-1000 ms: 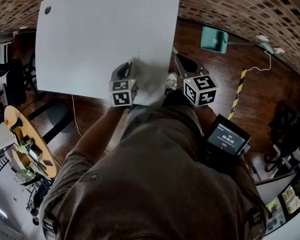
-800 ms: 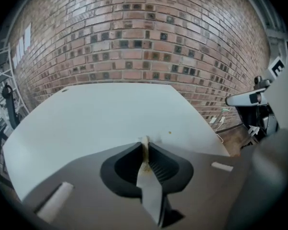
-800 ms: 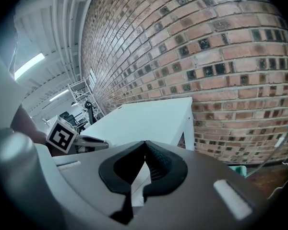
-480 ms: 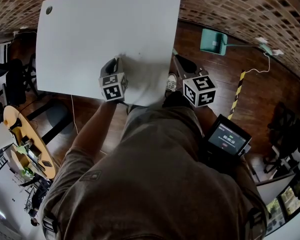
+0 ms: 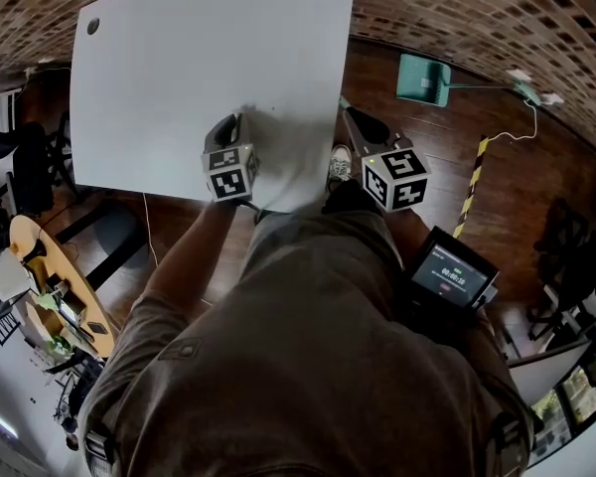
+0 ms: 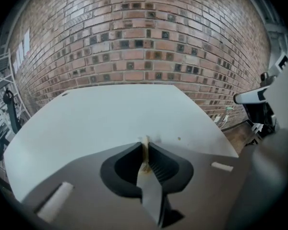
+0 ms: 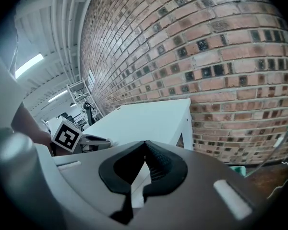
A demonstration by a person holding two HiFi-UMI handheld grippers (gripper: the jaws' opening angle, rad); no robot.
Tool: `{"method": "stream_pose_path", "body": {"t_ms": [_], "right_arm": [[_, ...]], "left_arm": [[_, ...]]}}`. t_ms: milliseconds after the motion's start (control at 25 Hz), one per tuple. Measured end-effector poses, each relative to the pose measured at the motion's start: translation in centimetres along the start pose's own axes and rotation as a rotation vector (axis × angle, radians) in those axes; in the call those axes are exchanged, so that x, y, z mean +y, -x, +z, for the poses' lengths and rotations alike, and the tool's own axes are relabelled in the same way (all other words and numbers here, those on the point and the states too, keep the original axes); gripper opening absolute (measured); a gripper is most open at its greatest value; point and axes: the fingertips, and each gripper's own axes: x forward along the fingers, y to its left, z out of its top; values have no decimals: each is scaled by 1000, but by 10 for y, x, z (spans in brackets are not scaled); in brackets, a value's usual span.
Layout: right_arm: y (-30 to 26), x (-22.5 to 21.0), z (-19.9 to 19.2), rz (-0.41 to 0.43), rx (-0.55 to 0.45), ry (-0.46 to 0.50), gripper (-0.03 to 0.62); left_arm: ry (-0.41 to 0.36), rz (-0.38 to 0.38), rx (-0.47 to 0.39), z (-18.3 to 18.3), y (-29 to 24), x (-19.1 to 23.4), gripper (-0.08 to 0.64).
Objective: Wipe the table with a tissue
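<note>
Head view: left gripper (image 5: pixel 236 125) low over the white rectangular table (image 5: pixel 169 58), near its front edge. The right gripper (image 5: pixel 358 122) is off the table's right side, above the brown wooden floor (image 5: pixel 447 157).

Left gripper view: jaws pressed together on a thin pale tissue (image 6: pixel 145 148) — only a sliver shows, against the tabletop.

Right gripper view: jaws closed — nothing between them.

I can read nothing here; the small screen (image 5: pixel 450 277) at the near right shows pale digits (too blurred to make out).
</note>
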Motion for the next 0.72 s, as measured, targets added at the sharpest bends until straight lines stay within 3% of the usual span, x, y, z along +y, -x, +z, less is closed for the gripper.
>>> {"method": "stream_pose_path", "body": {"t_ms": [720], "right_arm": [[21,-31,-1,-47,-32,-39,12]], "left_arm": [[-81,-95,-4,18,-17,-57,38]]}}
